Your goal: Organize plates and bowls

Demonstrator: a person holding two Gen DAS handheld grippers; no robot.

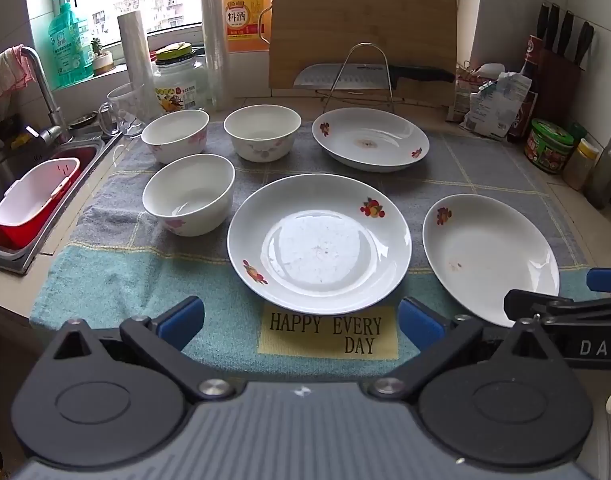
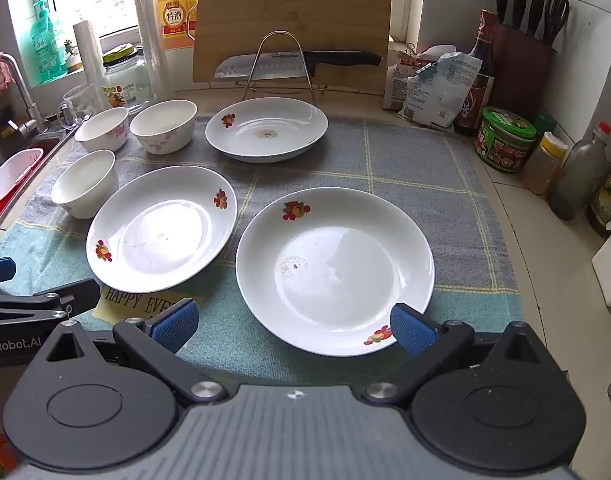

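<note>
Setting: a kitchen counter under a window, spread with a grey and teal checked cloth (image 1: 117, 264) bearing a yellow patch that reads "HAPPY EVERY DAY" (image 1: 327, 334); a sink (image 1: 9, 168) lies at the left edge.
Background: a bamboo cutting board (image 1: 365, 28) leans against the wall, with a cleaver (image 1: 369, 76) resting across a wire rack (image 1: 363, 76) in front of it; a knife block (image 2: 521, 56) and jars stand at the right.
Plates: three shallow white plates with red and orange fruit motifs on the rim, all lying flat on the cloth and apart from one another.
Centre plate (image 1: 319, 242): near the cloth's front edge, just above the lettered patch, glossy, with faint specks in its well.
Right plate (image 2: 335, 270): beside the centre one, nearest the right gripper, with a small dark smudge inside.
Far plate (image 1: 371, 138): at the back, just in front of the wire rack, a brownish stain at its middle.
Bowls: three white bowls with pink floral prints, upright and empty, grouped at the left: near bowl (image 1: 189, 194), back-left bowl (image 1: 175, 134), back-right bowl (image 1: 263, 132).
Left gripper (image 1: 301, 320): jaws spread wide, nothing between the blue pads, hovering over the cloth's front edge.
Right gripper (image 2: 295, 326): jaws also wide apart and empty, poised above the near rim of the right plate.
</note>
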